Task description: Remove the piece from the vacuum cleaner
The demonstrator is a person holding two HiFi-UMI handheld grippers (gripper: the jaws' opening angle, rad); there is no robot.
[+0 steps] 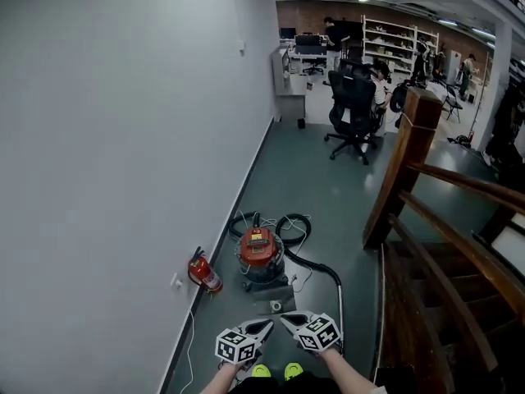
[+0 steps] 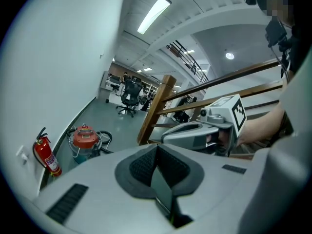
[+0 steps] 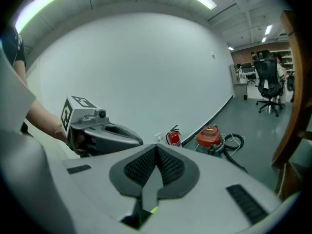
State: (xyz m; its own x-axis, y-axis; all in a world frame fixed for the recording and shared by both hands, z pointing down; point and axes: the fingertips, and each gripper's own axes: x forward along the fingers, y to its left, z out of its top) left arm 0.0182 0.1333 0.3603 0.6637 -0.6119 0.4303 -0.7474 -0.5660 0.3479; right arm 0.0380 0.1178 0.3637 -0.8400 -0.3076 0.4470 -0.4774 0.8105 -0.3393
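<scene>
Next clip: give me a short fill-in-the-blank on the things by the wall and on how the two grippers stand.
The lid of the vacuum cleaner is ___. A fire extinguisher stands between the vacuum cleaner and the ___. The left gripper and the right gripper are both ___, with nothing between their jaws.
Missing words: red; wall; shut.

floor point(image 1: 316, 179) between wall point(image 1: 123, 138), railing point(image 1: 463, 185), vacuum cleaner point(image 1: 260, 257) ahead
</scene>
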